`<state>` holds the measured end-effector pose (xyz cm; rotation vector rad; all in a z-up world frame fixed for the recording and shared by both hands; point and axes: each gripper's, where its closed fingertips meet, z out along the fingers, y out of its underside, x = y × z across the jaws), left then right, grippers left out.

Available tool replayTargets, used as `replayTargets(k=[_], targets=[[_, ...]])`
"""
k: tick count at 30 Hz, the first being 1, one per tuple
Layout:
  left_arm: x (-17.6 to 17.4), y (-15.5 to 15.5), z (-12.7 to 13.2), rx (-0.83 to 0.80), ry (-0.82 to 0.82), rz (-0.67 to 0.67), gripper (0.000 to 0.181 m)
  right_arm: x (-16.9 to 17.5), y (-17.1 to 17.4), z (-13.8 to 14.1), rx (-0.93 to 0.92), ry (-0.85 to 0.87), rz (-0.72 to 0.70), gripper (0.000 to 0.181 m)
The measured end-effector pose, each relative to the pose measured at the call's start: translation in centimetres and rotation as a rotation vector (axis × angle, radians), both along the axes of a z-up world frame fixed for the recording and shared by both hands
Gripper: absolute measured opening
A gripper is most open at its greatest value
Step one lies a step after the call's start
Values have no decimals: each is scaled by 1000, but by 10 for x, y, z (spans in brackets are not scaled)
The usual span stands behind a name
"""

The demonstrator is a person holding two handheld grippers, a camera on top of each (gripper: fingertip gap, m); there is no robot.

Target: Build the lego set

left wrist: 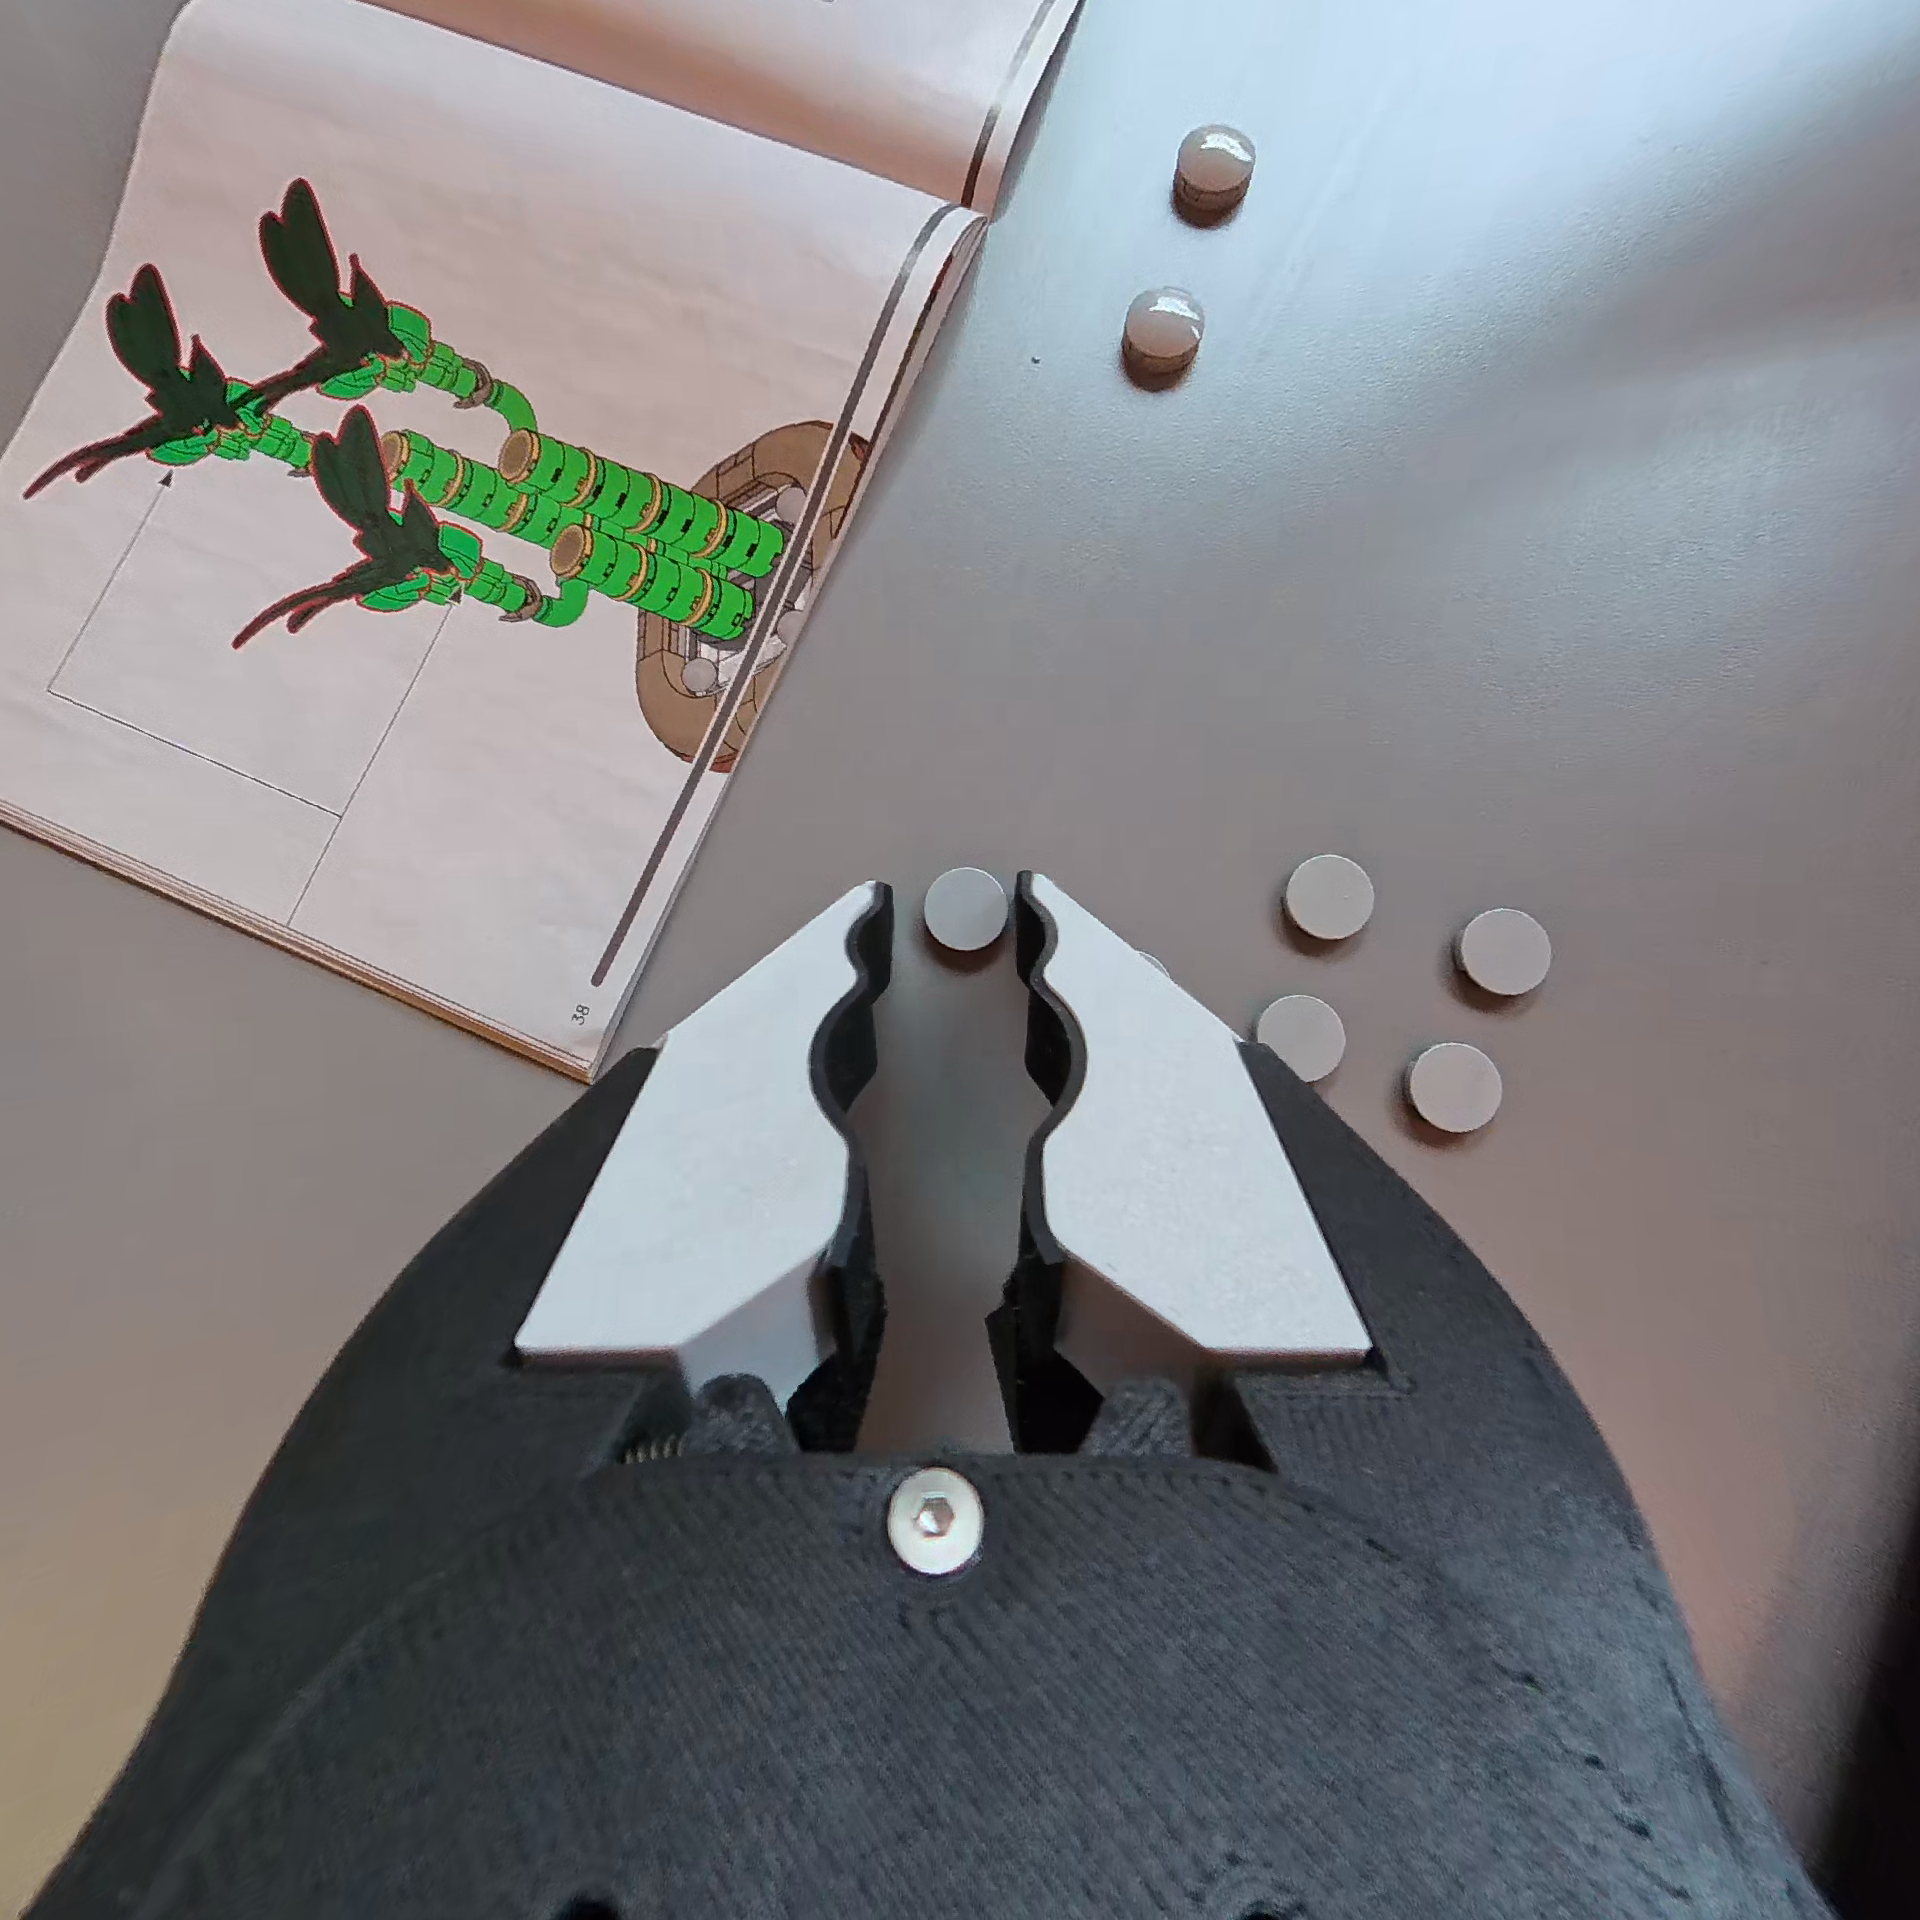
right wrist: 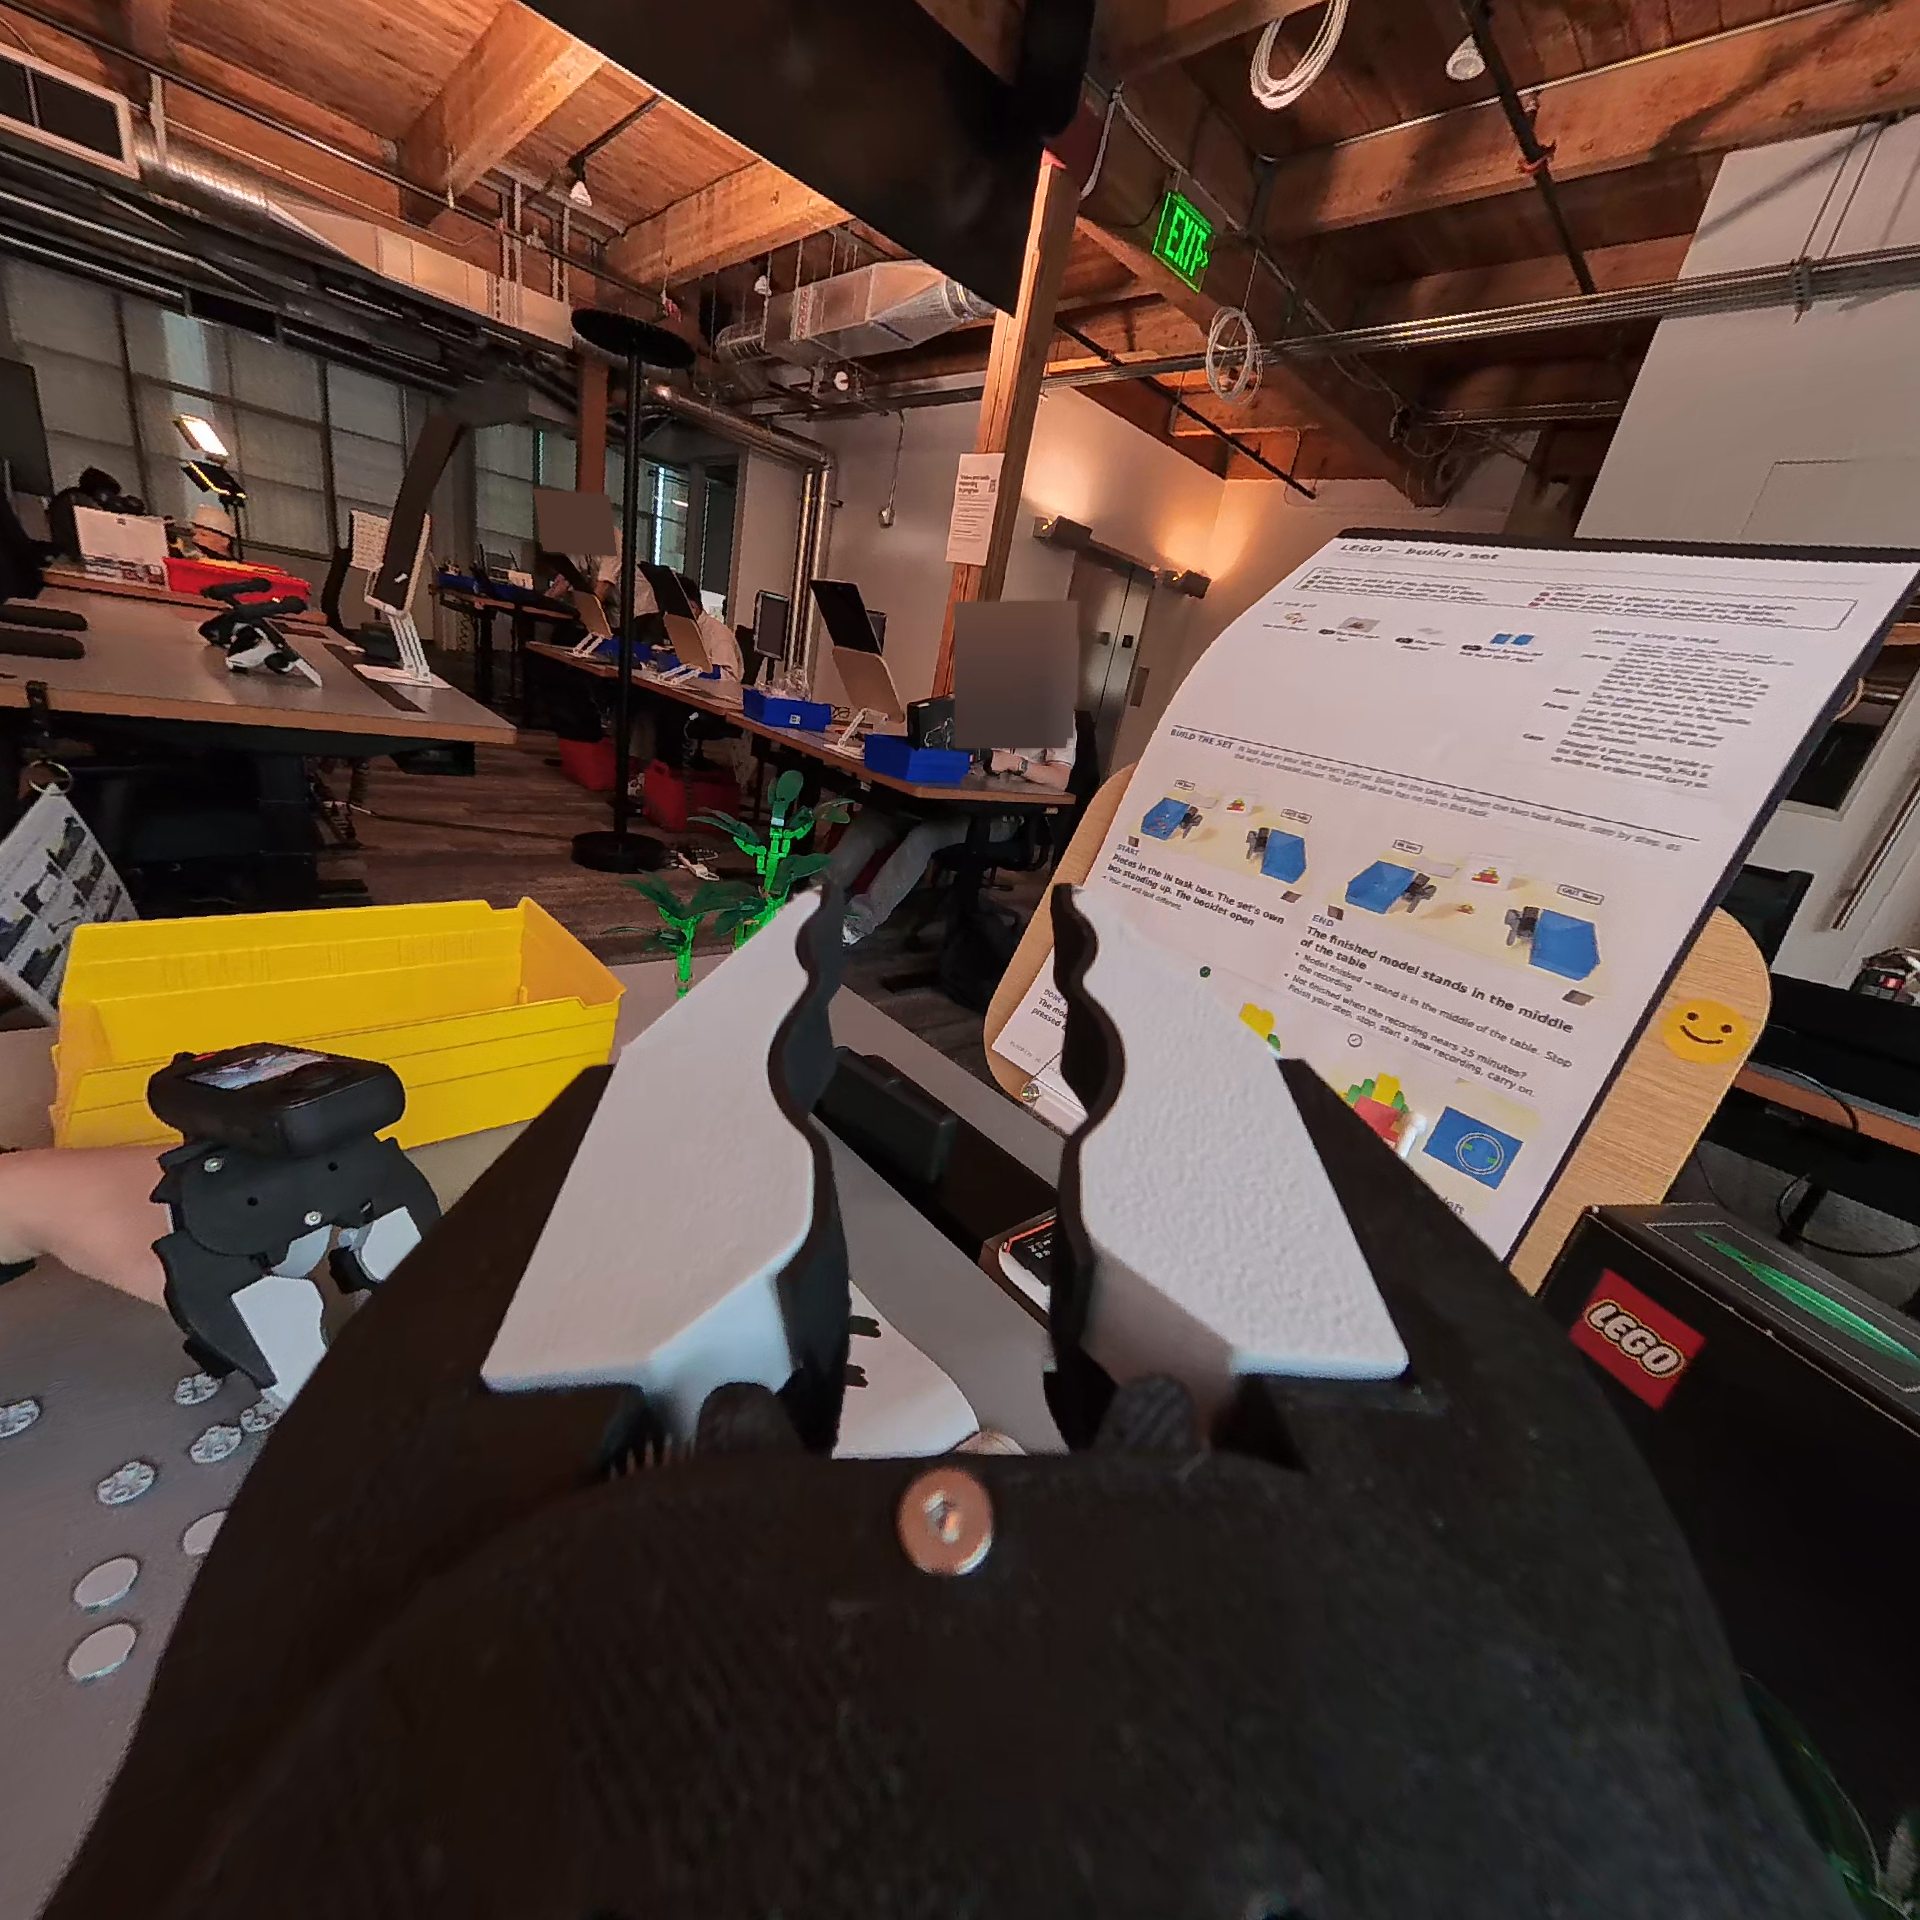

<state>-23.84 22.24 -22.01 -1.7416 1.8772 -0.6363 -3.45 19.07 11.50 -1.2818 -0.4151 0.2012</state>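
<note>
My left gripper [left wrist: 956,894] points down at the grey table, open, its tips on either side of a round grey tile [left wrist: 965,908] that lies flat. Several more round grey tiles [left wrist: 1328,898] lie to its right, and two others [left wrist: 1214,171] lie farther off. The open instruction booklet [left wrist: 436,468] with a green plant drawing lies at upper left. My right gripper [right wrist: 935,914] is open and empty, raised and pointing out over the room. It sees the left gripper [right wrist: 312,1299] low at left among the tiles [right wrist: 104,1584], and the green plant model [right wrist: 748,883] standing behind.
A yellow bin [right wrist: 332,997] stands at the back left of the table. A task sheet on a wooden board [right wrist: 1455,862] leans at the right, with the black set box [right wrist: 1745,1382] below it. Other desks and seated people are in the background. Across from one pair of fingers to the other is roughly 40 cm.
</note>
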Motion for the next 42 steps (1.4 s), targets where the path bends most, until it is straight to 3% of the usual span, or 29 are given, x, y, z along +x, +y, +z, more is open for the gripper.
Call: replayTargets(k=[6, 30, 42], targets=[[1, -1, 0, 20, -1, -19, 14, -2, 0, -1, -1, -13, 2, 39], [2, 2, 3, 100, -1, -35, 13, -12, 10, -16, -58, -79, 17, 39], [20, 9, 60, 279, -266, -5, 14, -39, 30, -51, -170, -169, 67, 40]])
